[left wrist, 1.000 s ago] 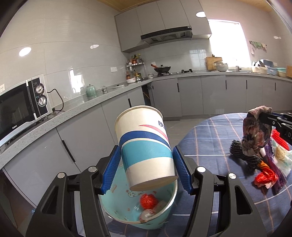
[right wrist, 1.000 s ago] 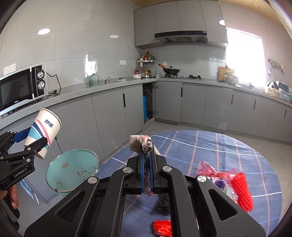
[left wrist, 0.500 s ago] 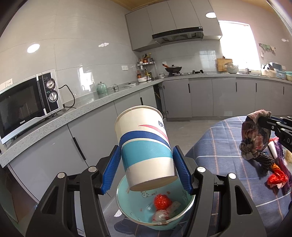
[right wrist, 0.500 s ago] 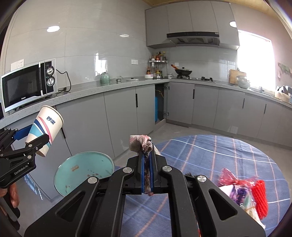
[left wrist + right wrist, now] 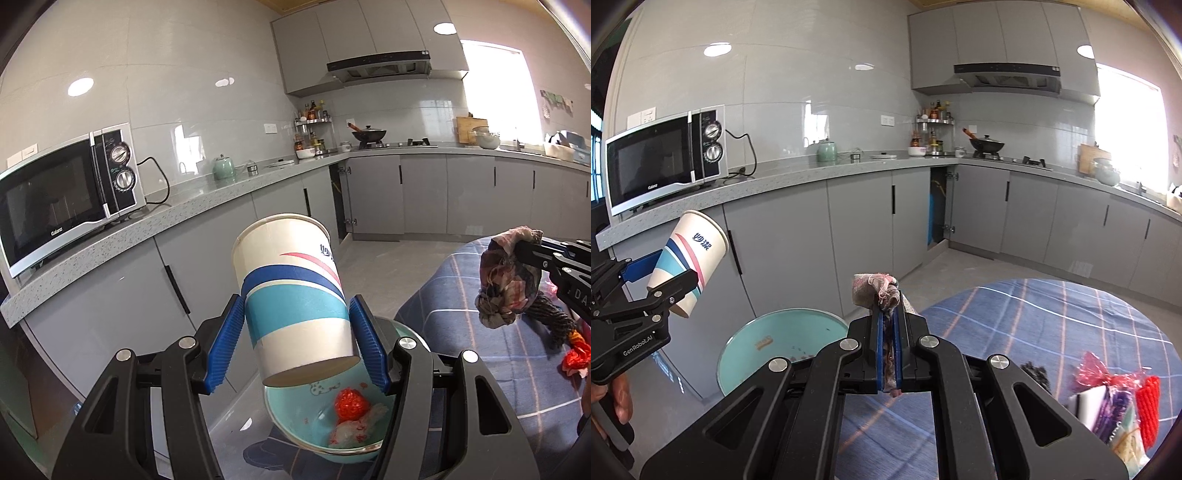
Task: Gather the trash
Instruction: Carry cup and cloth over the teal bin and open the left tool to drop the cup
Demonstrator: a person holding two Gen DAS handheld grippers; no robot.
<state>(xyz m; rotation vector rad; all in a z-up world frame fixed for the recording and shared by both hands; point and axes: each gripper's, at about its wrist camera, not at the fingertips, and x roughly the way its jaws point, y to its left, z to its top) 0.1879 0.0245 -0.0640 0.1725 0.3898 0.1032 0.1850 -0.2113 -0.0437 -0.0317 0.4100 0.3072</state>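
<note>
My left gripper [image 5: 297, 334] is shut on a white paper cup [image 5: 291, 295] with blue and red stripes, held upright above a teal bowl [image 5: 295, 424] that holds red and white scraps. The cup also shows in the right wrist view [image 5: 689, 260]. My right gripper [image 5: 889, 332] is shut on a crumpled, dirty rag [image 5: 875, 290], held above the table beside the teal bowl [image 5: 753, 347]; the rag also shows in the left wrist view [image 5: 506, 280].
A round table with a blue plaid cloth [image 5: 1052, 321] carries a pile of wrappers and red trash [image 5: 1115, 406] at the right. Grey kitchen cabinets [image 5: 864, 221] and a counter with a microwave [image 5: 665, 158] stand behind.
Both grippers have swung left with their loads: the table and trash pile slid right in both views, and the microwave came further into view.
</note>
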